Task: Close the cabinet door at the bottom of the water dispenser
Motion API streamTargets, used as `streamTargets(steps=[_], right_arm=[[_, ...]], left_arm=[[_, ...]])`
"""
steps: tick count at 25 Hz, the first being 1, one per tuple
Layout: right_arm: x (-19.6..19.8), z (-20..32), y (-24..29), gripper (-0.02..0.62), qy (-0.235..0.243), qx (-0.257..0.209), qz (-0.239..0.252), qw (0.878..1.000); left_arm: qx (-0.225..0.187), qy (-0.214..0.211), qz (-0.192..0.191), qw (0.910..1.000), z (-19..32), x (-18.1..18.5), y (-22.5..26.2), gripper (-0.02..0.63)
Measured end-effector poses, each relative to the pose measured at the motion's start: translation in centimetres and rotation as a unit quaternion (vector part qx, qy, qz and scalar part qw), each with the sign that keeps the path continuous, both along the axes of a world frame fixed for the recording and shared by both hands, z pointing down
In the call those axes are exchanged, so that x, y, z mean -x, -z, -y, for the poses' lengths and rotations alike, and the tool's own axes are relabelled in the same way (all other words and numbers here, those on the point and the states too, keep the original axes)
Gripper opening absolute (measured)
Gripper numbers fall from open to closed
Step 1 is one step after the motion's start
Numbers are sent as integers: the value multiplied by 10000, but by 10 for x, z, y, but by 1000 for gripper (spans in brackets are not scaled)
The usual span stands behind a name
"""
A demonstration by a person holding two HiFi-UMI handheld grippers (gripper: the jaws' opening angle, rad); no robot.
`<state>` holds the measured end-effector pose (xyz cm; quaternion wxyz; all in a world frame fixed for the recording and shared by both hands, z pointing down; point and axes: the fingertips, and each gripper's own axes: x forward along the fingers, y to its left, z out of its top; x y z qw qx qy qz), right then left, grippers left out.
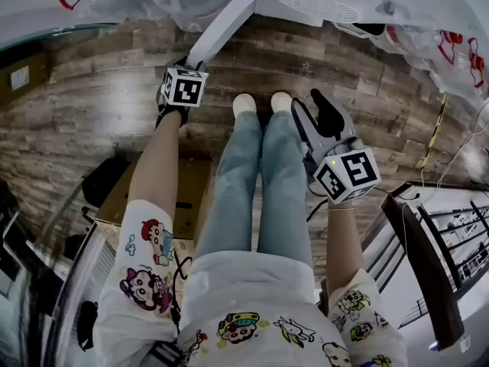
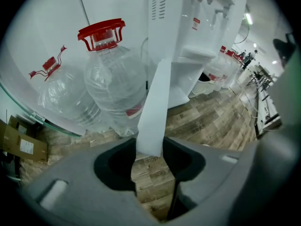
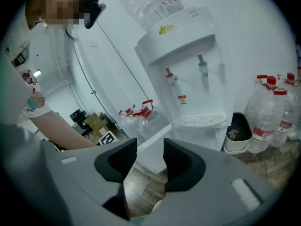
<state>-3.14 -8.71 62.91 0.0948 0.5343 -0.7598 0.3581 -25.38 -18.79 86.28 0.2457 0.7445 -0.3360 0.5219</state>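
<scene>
Left hand-held gripper (image 2: pixel 149 149): pointed steeply down, jaws closed on the free edge of the white cabinet door (image 2: pixel 155 98), one pad against each face. The cabinet door stands swung well out from the base of the water dispenser (image 3: pixel 188 65), above the wood-plank floor (image 1: pixel 92 128). Right hand-held gripper (image 3: pixel 149 150): jaws apart, nothing between them, held beside the person's leg (image 1: pixel 283 174) and aimed at the dispenser's front. Beside the dispenser: clear water bottles (image 2: pixel 113 88) with red handles, beyond the door; a small bin (image 3: pixel 237 133) on its other side.
</scene>
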Motion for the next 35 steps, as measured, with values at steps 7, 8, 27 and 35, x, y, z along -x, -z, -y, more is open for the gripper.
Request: streamTargets(steps=[7,8,27,35], right_arm=[[-35,-22,10,170,-516,-98,-15,9986],[-41,-26,11,170,-608,-110,-20,9981],[-201,-81,4,170,-1700,-79,-67,9854],[-243,-96,-11,170,-1961,-19,-5,9806]], left_arm=[[327,15,-76,9994,-47,-35,-2,166],[380,44,-78,9992,-51,-41,-2,166],[986,1305,-31,9865,-121,-183,-4,186],[910,1260,-41,9878,-127,-250,-6,196]])
